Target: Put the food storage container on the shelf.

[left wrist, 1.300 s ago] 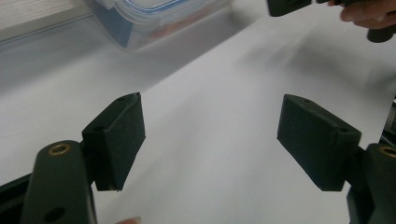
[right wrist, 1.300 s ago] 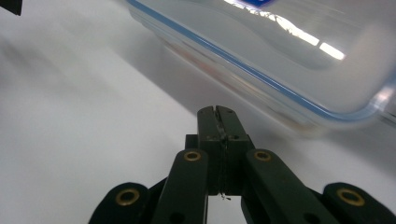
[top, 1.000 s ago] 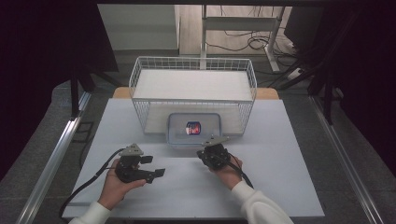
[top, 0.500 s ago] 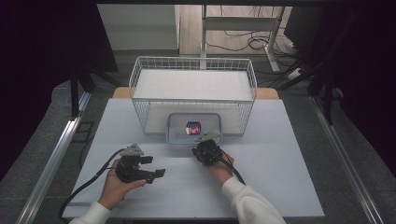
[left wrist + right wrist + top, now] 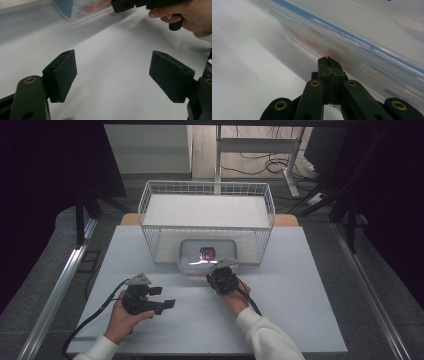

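Observation:
A clear plastic container [image 5: 207,254] with a lid and something red inside stands on the white table [image 5: 300,285], just in front of the wire basket [image 5: 207,212]. My right gripper [image 5: 217,271] is shut with nothing between its jaws. In the right gripper view, its tips [image 5: 328,60] sit right at the container's near wall [image 5: 362,32], below the blue-edged lid; whether they touch it I cannot tell. My left gripper [image 5: 162,297] rests on the table at the left, its jaws wide open and empty [image 5: 112,72]. The left gripper view also shows the container [image 5: 82,7] and the right gripper [image 5: 125,5] farther off.
The white wire basket stands at the table's far side with its near wall right behind the container. Black cables trail from both grippers toward the table's front edge. A metal rail [image 5: 60,285] runs along the left of the table.
My right gripper has shifted a little to the left and toward the container's front. The left gripper has stayed where it was.

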Tool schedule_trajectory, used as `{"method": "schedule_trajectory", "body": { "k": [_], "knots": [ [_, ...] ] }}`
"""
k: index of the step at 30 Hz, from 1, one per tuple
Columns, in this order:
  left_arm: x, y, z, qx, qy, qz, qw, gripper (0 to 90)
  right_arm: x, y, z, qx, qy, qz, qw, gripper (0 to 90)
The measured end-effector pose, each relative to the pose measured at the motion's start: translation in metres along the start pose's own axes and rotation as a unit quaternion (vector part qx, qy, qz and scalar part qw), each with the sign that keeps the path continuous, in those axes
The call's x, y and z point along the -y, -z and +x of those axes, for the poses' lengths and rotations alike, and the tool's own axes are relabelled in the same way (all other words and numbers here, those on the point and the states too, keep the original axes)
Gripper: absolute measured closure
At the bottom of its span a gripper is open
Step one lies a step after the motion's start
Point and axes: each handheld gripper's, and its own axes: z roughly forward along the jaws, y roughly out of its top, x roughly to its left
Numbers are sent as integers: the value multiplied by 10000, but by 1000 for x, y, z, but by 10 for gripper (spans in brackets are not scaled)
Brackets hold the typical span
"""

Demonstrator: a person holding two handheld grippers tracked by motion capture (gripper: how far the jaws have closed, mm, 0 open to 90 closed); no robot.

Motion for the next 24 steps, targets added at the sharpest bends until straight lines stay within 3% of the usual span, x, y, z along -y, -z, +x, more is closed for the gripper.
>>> {"method": "schedule_trajectory", "body": {
  "k": [13, 24],
  "knots": [
    [1, 0, 2, -41, -3, 24, 10000, 216, -10, -7, -2, 57, -136, -86, 9999, 889],
    [2, 0, 2, -21, 5, 39, 10000, 216, -19, -15, -9, 259, -217, -107, 9994, 889]
  ]
}}
